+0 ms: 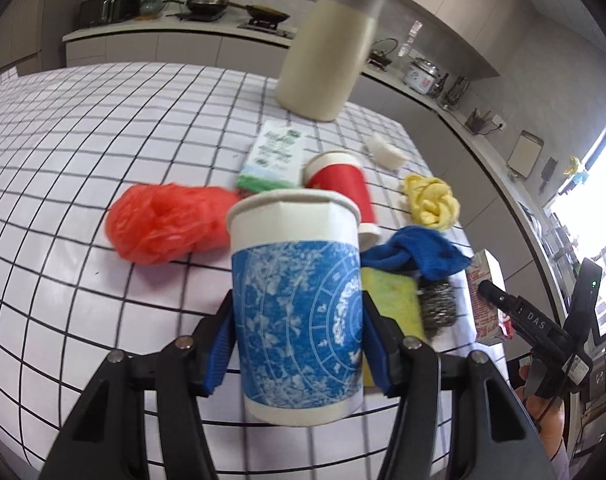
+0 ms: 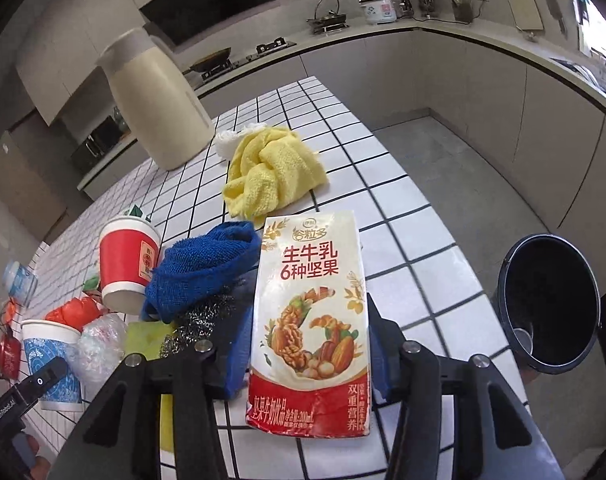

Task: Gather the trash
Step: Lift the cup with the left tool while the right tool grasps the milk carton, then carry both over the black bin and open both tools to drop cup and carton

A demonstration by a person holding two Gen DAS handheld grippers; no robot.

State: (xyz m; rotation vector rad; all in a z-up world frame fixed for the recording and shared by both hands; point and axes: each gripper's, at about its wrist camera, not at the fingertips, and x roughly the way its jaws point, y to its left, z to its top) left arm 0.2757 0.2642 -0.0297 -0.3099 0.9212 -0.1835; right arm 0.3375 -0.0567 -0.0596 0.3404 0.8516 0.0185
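The black bin [image 2: 549, 304] stands on the floor at the right edge of the right wrist view, beside the tiled table [image 2: 383, 184]. At frame centre the right gripper [image 2: 309, 344] clamps the milk carton [image 2: 309, 320]; its jaws look only just seated, so a slip could drop it short. The left gripper [image 1: 297, 320] grips the blue paper cup [image 1: 295, 280], which could buckle and slide out.

The left gripper [image 1: 297, 316] clamps a blue-and-white paper cup [image 1: 297, 280] upright between its blue pads. Behind the cup on the white grid-tiled table [image 1: 83, 140] lie a crumpled red plastic bag [image 1: 163, 224] to its left and a red paper cup [image 1: 343, 184] on its side. A blue cloth [image 1: 419, 254] lies right of the held cup, over what seems a yellow-green sponge [image 1: 391, 300].
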